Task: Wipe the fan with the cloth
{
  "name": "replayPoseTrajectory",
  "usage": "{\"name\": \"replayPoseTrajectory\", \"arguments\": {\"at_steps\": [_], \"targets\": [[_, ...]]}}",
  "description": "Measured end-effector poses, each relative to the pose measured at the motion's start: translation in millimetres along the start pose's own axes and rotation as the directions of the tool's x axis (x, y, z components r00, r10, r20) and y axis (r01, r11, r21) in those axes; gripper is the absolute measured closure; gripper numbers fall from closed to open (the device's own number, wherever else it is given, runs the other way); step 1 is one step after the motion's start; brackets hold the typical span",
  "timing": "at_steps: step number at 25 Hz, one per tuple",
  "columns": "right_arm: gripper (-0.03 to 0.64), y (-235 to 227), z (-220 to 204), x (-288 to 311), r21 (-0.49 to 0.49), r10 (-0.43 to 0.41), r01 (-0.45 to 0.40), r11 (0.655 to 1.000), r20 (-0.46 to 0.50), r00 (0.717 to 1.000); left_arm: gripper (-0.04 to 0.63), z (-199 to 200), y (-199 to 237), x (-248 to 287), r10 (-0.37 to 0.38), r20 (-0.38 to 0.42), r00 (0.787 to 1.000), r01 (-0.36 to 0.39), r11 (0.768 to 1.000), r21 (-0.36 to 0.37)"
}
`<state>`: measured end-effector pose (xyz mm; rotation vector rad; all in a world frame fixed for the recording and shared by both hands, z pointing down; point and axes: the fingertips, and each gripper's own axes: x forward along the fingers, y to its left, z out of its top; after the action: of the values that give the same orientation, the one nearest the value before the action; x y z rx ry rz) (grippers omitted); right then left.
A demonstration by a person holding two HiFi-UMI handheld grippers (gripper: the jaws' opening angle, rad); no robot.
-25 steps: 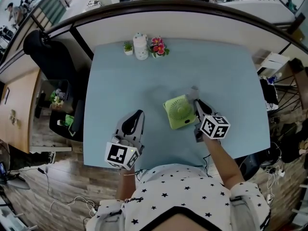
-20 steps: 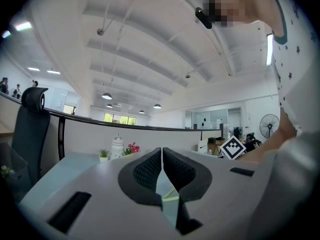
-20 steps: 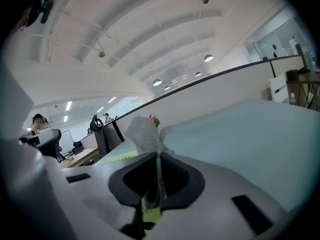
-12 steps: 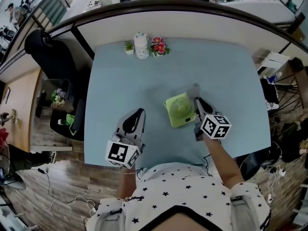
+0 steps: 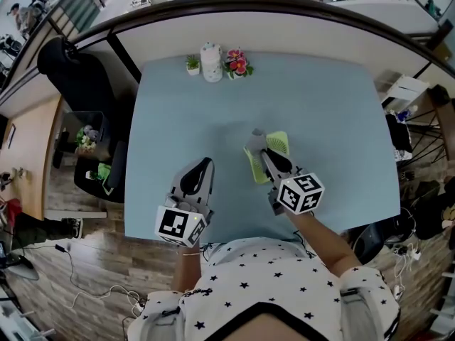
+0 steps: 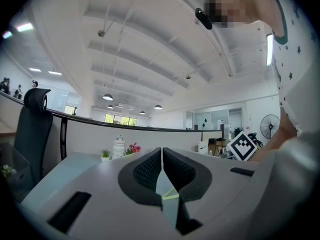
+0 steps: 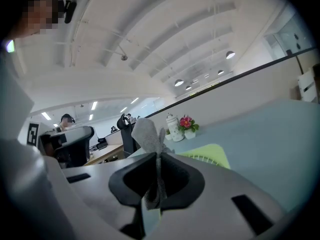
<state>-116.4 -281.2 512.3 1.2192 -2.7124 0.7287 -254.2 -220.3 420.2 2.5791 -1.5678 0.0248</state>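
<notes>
A light green fan (image 5: pixel 279 143) lies on the pale blue table (image 5: pixel 327 112), right of centre. My right gripper (image 5: pixel 264 155) reaches across the fan from the near side and hides most of it. It is shut on a grey cloth (image 5: pixel 254 138), whose bunched end sticks out past the jaws at the fan's left edge. In the right gripper view the cloth (image 7: pixel 147 131) stands up between the shut jaws of that gripper (image 7: pixel 159 159), with the fan (image 7: pixel 207 154) just behind. My left gripper (image 5: pixel 205 168) is shut and holds nothing, left of the fan, near the table's front. Its jaws meet in the left gripper view (image 6: pixel 162 151).
At the table's far edge stand a small potted plant (image 5: pixel 192 65), a white jar (image 5: pixel 211 62) and pink flowers (image 5: pixel 237 62). A black office chair (image 5: pixel 71 77) is off the table's left side. The table's front edge (image 5: pixel 234 236) runs just before my body.
My right gripper has swung left with the cloth, from the fan's right side to across its face. The fan's round grille is now mostly covered. The left gripper has stayed put.
</notes>
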Motion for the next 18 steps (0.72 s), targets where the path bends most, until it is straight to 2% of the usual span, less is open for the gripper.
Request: {"name": "replayPoseTrajectory", "arguments": {"at_steps": [5, 9, 18], "targets": [[0.594, 14.0, -33.5, 8.7, -0.02, 0.034, -0.036, 0.999, -0.085, 0.996, 0.561, -2.0, 4.2, -4.4, 0.012, -0.003, 1.0, -0.012, 1.0, 0.0], [0.594, 12.0, -50.3, 10.7, -0.027, 0.027, -0.031, 0.999, -0.132, 0.991, 0.561, -2.5, 2.8, -4.1, 0.007, -0.007, 1.0, -0.007, 1.0, 0.0], [0.594, -12.5, -43.7, 1.6, -0.016, -0.033, 0.032, 0.999, -0.108, 0.994, 0.561, -2.2, -3.5, 1.5, -0.014, -0.005, 1.0, 0.014, 1.0, 0.003]]}}
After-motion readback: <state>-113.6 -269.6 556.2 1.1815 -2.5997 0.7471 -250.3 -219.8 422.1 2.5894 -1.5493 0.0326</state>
